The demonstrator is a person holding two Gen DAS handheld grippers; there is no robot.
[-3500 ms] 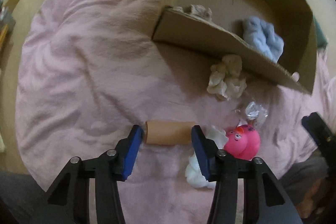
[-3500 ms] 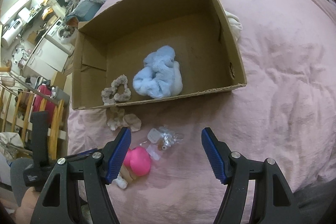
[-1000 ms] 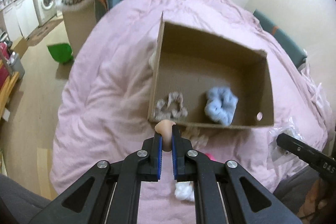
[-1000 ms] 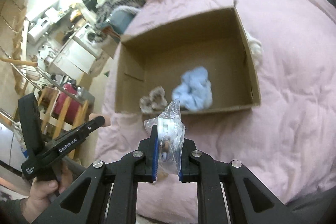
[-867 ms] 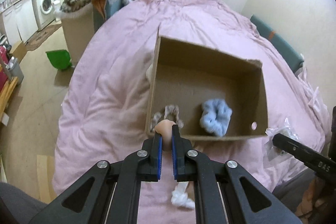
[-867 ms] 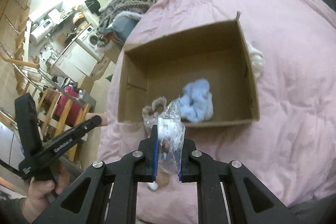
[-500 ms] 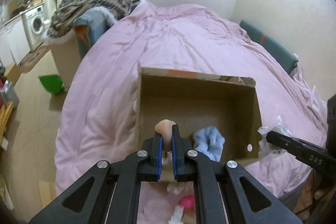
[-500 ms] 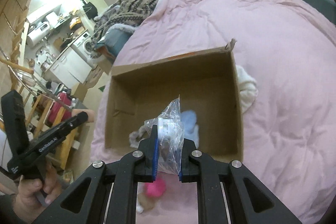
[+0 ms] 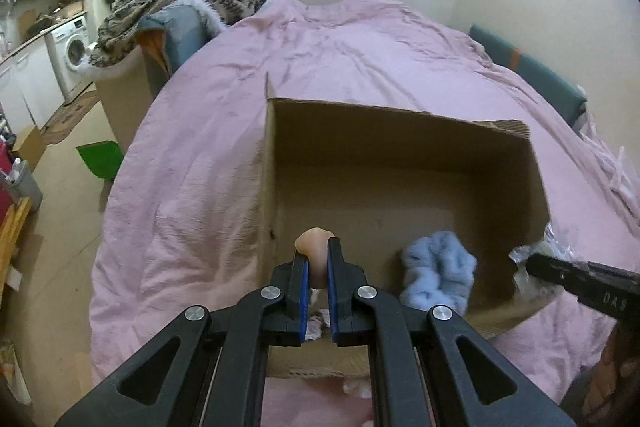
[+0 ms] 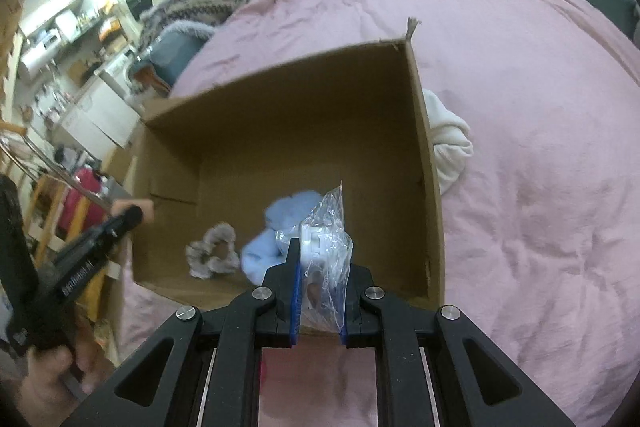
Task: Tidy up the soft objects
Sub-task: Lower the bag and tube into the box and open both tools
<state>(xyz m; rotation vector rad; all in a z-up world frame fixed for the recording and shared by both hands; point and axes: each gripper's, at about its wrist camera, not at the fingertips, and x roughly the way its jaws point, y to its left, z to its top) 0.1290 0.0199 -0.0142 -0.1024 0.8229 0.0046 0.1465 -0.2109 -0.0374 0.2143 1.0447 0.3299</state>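
Over the cardboard box (image 9: 400, 163) near the bed's foot edge, left tongs (image 9: 318, 279) clench a beige soft piece (image 9: 314, 247) and right tongs (image 10: 320, 287) clench a plastic bag (image 10: 326, 239), apparently positioned for dropping inside.

Open cardboard box (image 9: 404, 163) sat on the pink bed, holding a blue fluffy scrunchie (image 9: 438, 273) and grey scrunchie (image 10: 212, 251); peach soft piece (image 9: 316, 255) and clear plastic bag (image 10: 326, 255) were clamped above it.
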